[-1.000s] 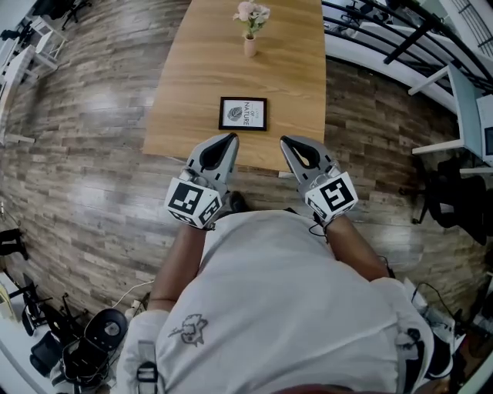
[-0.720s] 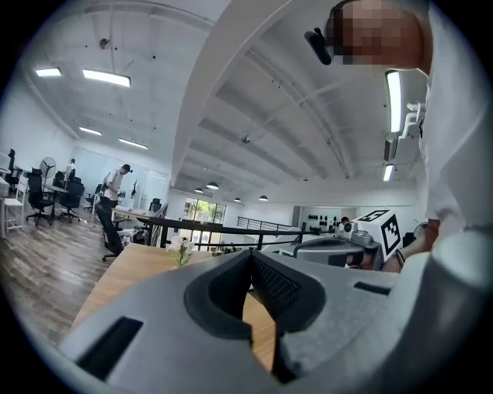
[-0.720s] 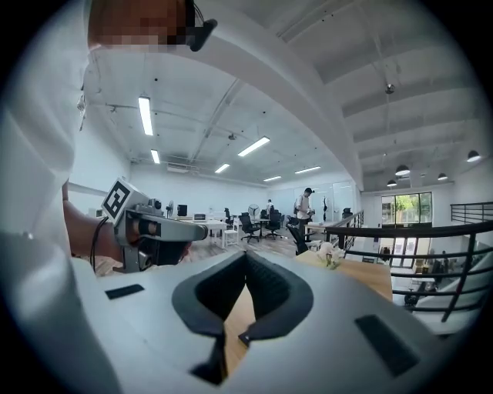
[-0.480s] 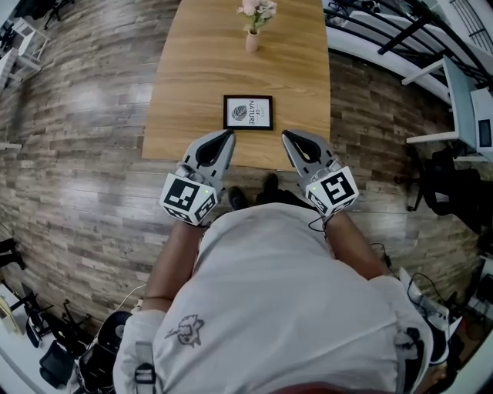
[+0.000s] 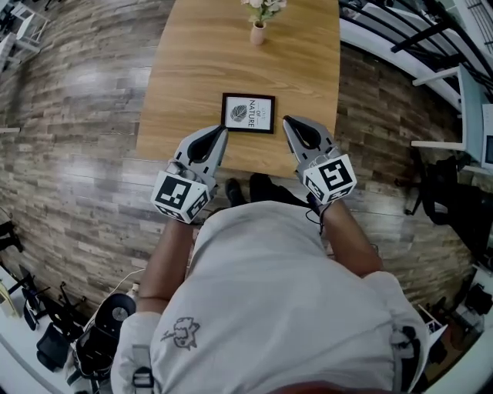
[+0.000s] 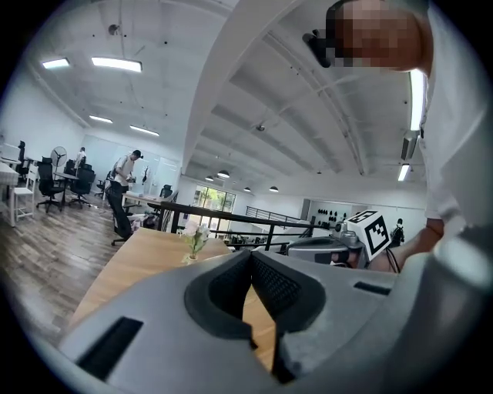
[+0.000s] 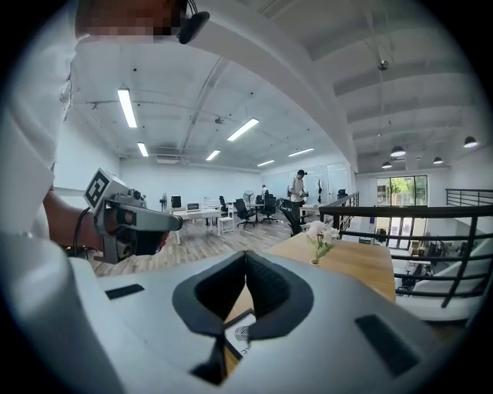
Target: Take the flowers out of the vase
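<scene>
A small pale vase (image 5: 258, 33) with pale pink flowers (image 5: 263, 8) stands far down the long wooden table (image 5: 192, 69). It shows in the left gripper view as the flowers (image 6: 197, 238) and in the right gripper view as the flowers (image 7: 322, 234). My left gripper (image 5: 223, 129) hovers over the table's near edge, jaws together, nothing between them. My right gripper (image 5: 286, 121) is beside it, also shut and empty. Both are far short of the vase.
A black-framed picture with a leaf print (image 5: 248, 113) lies flat on the table between the grippers and the vase. Wooden floor (image 5: 69, 154) surrounds the table. A black railing (image 5: 400, 31) runs along the right. Office chairs and a standing person (image 6: 123, 173) are in the distance.
Both grippers have moved forward from in front of the table to over its near edge, either side of the framed picture. Their jaws stayed together.
</scene>
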Demonstrator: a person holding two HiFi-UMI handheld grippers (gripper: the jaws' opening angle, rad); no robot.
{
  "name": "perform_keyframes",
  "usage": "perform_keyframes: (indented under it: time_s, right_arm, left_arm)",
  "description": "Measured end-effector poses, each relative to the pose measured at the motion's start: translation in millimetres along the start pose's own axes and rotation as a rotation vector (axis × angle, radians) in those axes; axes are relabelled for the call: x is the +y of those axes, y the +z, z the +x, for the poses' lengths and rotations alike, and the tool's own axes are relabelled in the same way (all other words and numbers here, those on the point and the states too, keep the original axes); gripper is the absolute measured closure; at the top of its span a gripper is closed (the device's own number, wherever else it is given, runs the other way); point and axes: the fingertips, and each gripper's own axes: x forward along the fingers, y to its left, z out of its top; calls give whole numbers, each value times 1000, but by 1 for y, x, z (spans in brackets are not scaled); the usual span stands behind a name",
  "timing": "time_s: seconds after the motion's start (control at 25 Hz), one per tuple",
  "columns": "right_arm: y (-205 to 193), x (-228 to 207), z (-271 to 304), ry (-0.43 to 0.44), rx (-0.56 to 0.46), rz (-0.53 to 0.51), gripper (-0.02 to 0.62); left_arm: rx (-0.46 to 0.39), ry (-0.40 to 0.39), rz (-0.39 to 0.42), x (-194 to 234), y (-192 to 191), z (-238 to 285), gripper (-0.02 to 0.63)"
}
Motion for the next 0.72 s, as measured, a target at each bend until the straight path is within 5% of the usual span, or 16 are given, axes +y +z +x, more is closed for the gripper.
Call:
perform_keyframes:
  time_s: [0.72]
  right_arm:
    - [-61, -163, 140, -13, 126, 110, 501]
  left_arm:
    - [65, 78, 35, 84, -9, 126, 601]
